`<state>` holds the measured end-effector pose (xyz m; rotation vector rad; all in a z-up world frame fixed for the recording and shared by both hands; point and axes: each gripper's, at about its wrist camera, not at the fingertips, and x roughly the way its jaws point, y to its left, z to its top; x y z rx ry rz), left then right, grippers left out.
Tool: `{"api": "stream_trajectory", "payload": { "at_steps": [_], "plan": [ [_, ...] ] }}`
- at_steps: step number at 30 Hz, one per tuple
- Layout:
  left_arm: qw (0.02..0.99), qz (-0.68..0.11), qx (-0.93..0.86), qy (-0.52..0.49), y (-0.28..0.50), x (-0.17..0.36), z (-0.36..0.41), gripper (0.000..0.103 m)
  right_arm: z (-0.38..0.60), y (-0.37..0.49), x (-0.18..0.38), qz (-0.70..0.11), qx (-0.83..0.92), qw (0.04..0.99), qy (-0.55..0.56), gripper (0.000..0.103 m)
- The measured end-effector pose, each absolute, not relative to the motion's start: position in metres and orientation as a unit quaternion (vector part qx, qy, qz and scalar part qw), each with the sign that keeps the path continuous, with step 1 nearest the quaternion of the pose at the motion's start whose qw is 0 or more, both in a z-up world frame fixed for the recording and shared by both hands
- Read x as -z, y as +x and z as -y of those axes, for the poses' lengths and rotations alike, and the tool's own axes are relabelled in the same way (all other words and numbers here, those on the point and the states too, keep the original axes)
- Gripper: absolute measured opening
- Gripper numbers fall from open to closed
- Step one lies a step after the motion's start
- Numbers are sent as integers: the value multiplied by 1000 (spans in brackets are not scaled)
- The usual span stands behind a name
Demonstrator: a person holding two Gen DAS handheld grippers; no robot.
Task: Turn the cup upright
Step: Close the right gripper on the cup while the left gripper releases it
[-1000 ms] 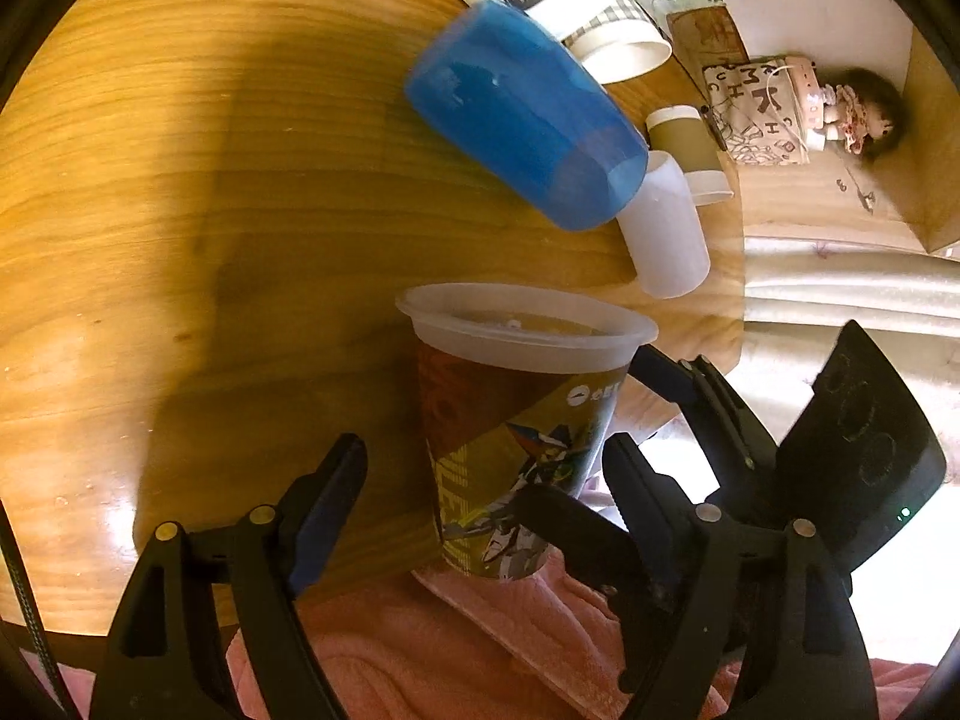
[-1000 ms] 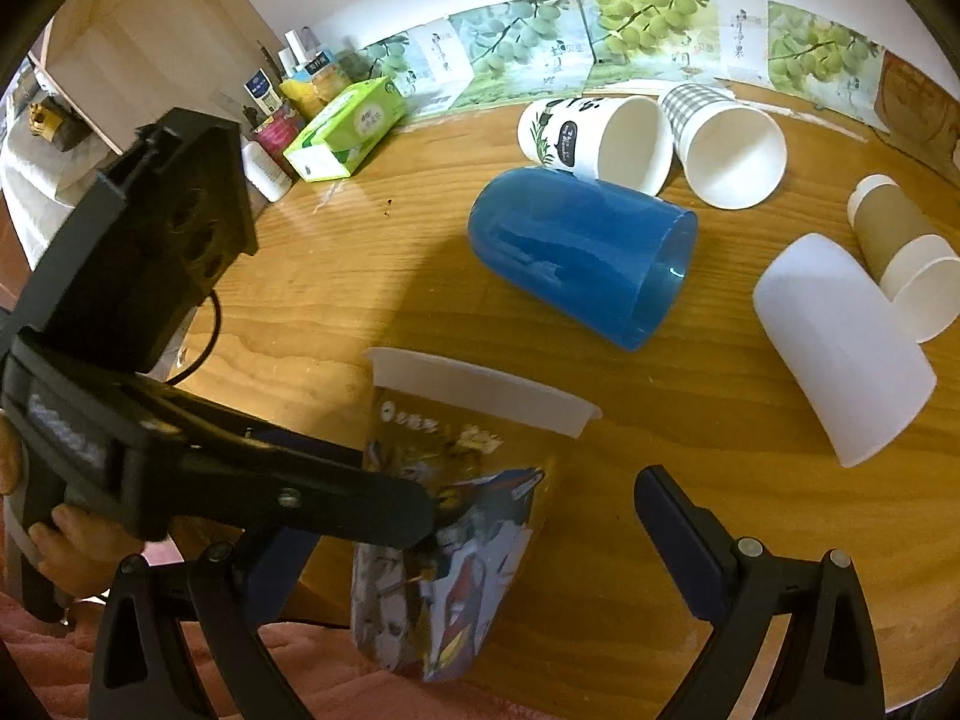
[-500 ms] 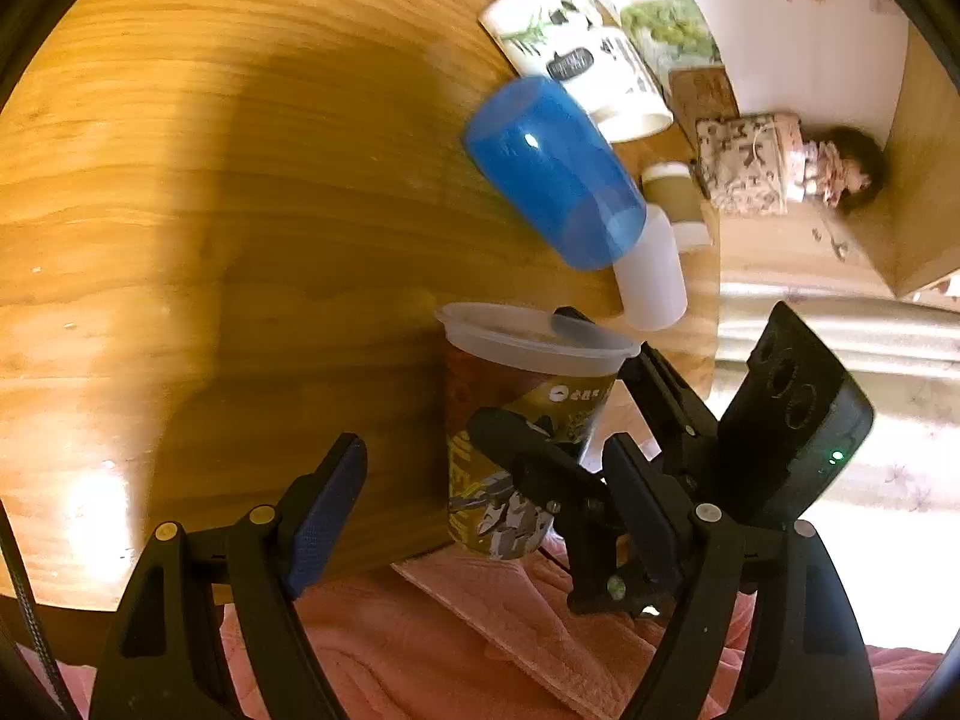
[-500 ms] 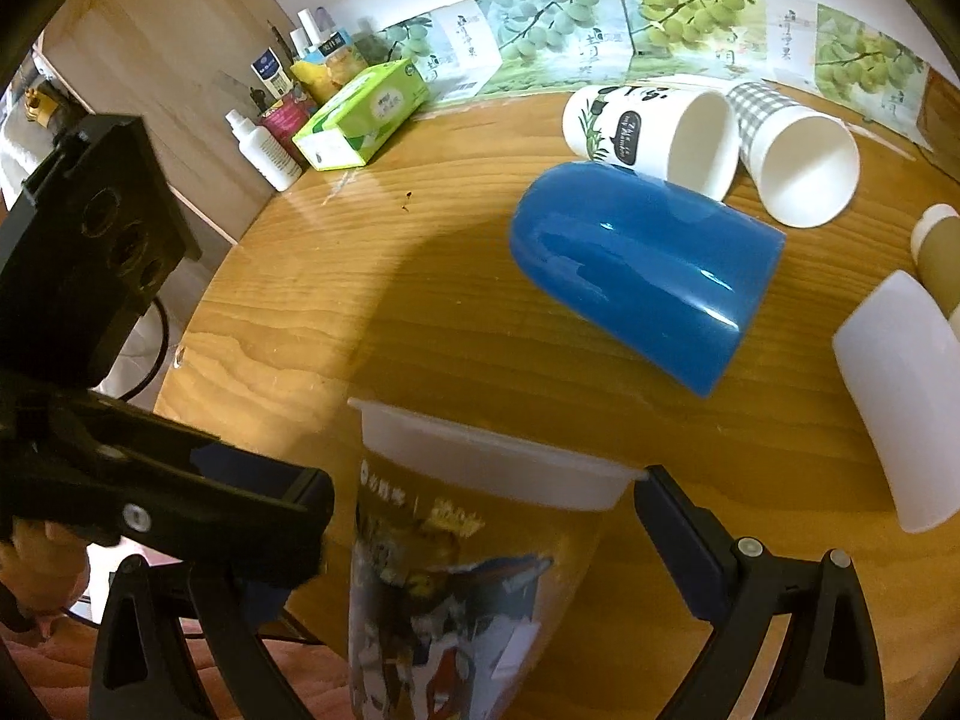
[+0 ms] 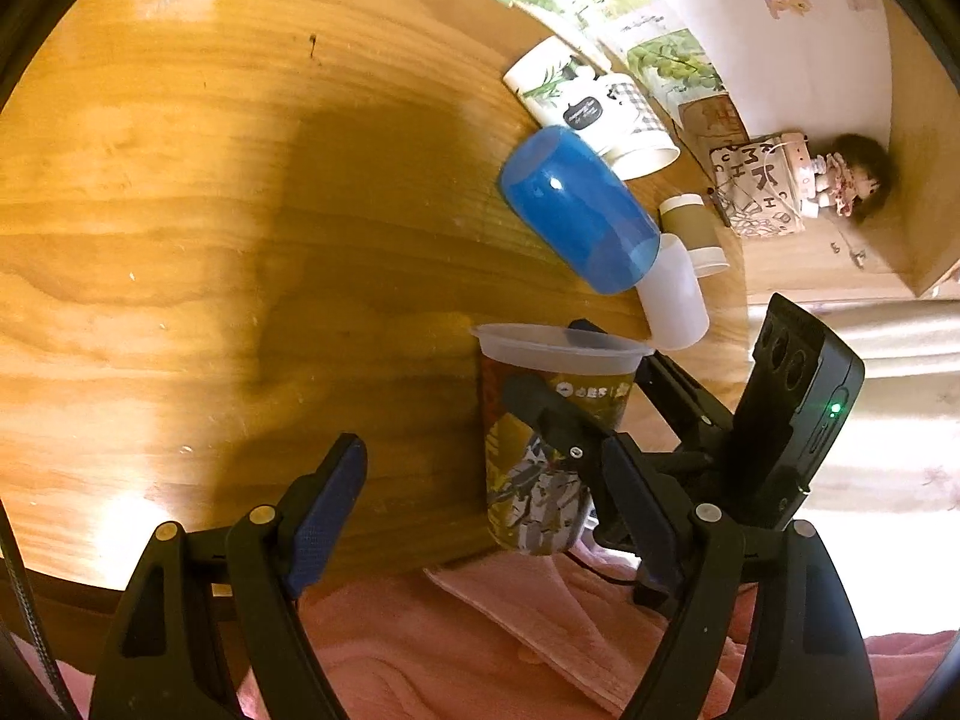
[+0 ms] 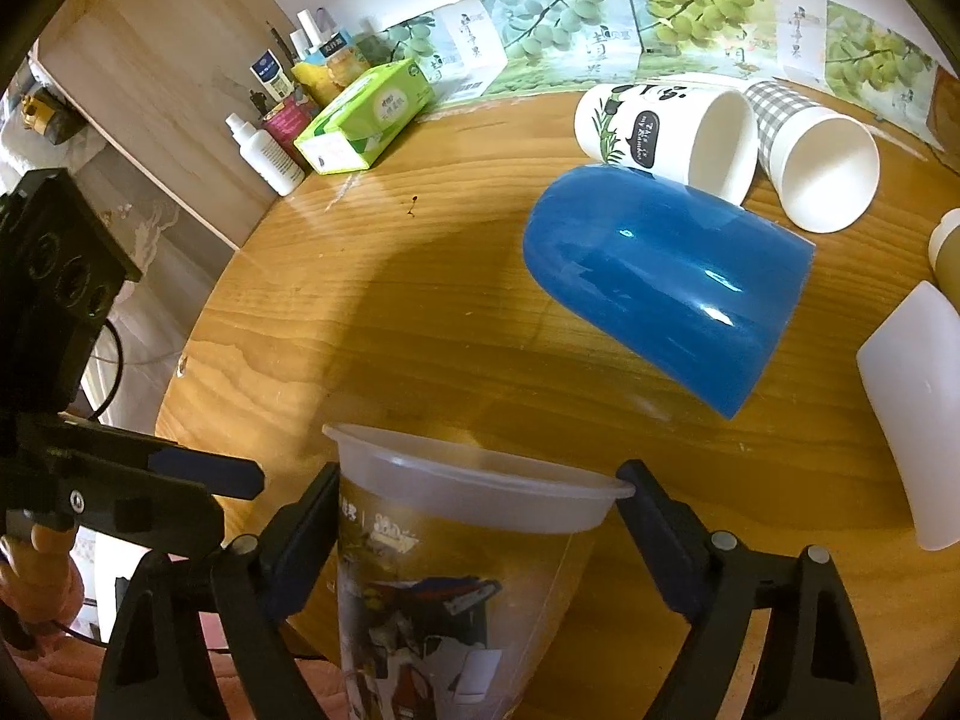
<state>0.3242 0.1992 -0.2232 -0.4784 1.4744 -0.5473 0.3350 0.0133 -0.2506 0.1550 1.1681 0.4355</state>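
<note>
Right gripper [image 6: 477, 516]: jaws clenched on printed cup [image 6: 456, 576], one pad at each side just under its rim. Cup upright, mouth up, at near edge of desk [image 6: 420, 324]; bottom hidden, so cannot tell whether resting on desk. Left gripper [image 5: 480, 498]: jaws released, wide apart, just left of cup, touching nothing. Farther on desk, all on their sides: blue cup [image 6: 666, 288], behind it panda cup [image 6: 666, 120] and checked cup [image 6: 810, 162], at right white cup [image 6: 918, 414]. Green box [image 6: 366, 117] and bottles [image 6: 267, 153] at far left edge.
</note>
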Motion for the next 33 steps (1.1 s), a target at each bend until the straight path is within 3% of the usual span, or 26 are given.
{"api": "stream_trajectory", "payload": {
  "at_steps": [19, 33],
  "plan": [
    [817, -528, 174, -155, 293, 186, -188, 84, 11, 304, 208, -445, -157, 880, 59, 88],
    [871, -451, 159, -110, 260, 160, -171, 84, 1, 269, 194, -366, -104, 922, -72, 88]
  ]
}}
